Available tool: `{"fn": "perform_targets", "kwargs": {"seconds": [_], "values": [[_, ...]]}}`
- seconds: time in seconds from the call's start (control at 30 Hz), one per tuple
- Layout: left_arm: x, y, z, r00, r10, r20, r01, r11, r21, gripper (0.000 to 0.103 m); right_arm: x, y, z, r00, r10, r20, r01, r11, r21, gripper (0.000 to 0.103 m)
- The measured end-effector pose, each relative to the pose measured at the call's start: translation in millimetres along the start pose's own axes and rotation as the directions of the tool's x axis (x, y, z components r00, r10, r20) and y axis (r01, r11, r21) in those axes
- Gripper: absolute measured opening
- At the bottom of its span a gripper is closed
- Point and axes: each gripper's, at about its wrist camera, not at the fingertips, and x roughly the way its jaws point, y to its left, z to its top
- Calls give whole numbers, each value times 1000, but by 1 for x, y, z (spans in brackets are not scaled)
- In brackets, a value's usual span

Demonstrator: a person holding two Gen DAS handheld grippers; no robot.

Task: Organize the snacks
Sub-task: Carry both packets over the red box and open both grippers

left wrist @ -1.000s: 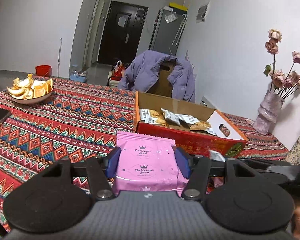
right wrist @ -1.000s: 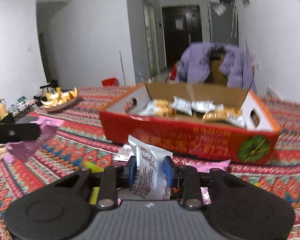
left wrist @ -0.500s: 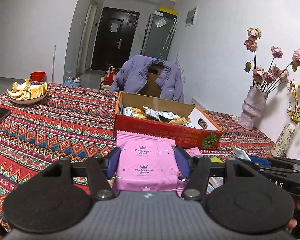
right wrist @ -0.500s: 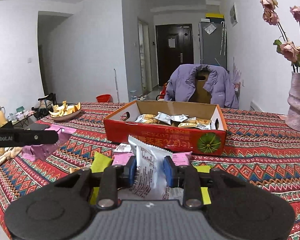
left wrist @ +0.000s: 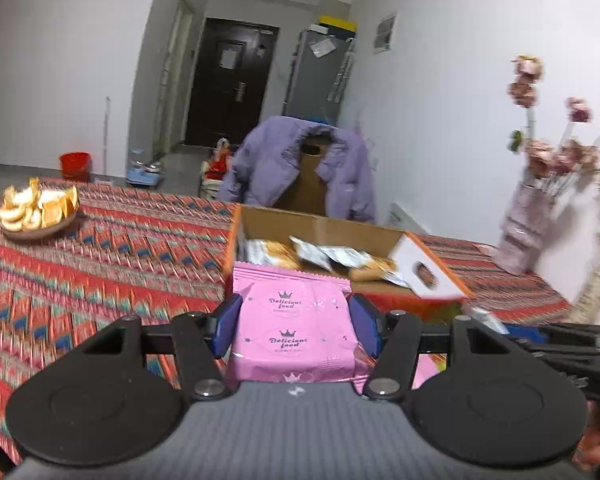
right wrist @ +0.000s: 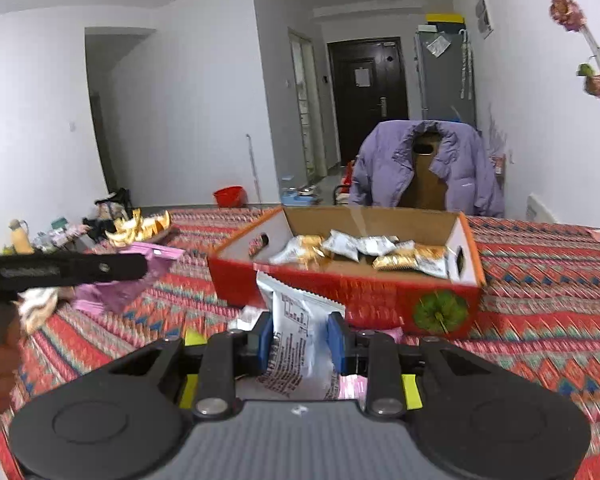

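A white-walled room with a dark door at the far end; nearer, a bench (left wrist: 112, 264) under a red zigzag-patterned cloth carries everything.

The box (right wrist: 340, 292), red outside and bare cardboard within, sits open-topped on the cloth and already holds several silver and gold packets (right wrist: 380, 250). It is where the snacks are going, by my reading of the task.

The pink pack (left wrist: 294, 320) stands upright between the blue pads of the left tongs (left wrist: 294, 330), clamped across its width, its long axis running away from the camera toward the box. In the left view the box (left wrist: 320, 228) lies straight ahead and slightly right, its near wall hidden just behind the top edge of the pack.

The white pack (right wrist: 298, 344) is pinched the same way in the right tongs (right wrist: 300, 338), print facing the camera, top edge tilted a little left. From here the box's near red wall rises directly beyond the pack, dead ahead.

Seen from the right, the left tongs (right wrist: 132, 268) hang left of the box's near corner, off to its side, with the pink pack (right wrist: 116, 290) drooping below them. So the right tongs look squarer to the opening; the left would need to swing right as well as forward. Either pack must clear the near wall before release.

Loose pink and yellow packs lie on the cloth under the right tongs. A bowl (left wrist: 36, 216) of orange peel sits well to the left, a vase (left wrist: 524, 236) of dried roses to the right.
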Motion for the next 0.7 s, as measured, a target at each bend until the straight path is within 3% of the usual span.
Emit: {"fn": "perform_targets", "kwargs": {"seconds": [0.27, 0.4, 0.5, 0.6, 0.7], "values": [[112, 7, 55, 999, -12, -29, 14, 998, 55, 60, 105, -42, 70, 996, 83, -37, -79, 992, 102, 28], [156, 11, 58, 996, -8, -83, 13, 998, 56, 60, 167, -59, 85, 985, 147, -87, -125, 968, 218, 28], [174, 10, 50, 995, -2, -104, 11, 996, 90, 61, 202, -65, 85, 975, 187, -123, -144, 945, 293, 29], [182, 11, 42, 996, 28, -88, -17, 992, 125, 70, 224, -65, 81, 975, 170, -146, -121, 949, 290, 29], [178, 18, 44, 997, 10, -73, -1, 994, 113, 76, 240, -68, 75, 971, 169, -167, -110, 943, 313, 29]]}}
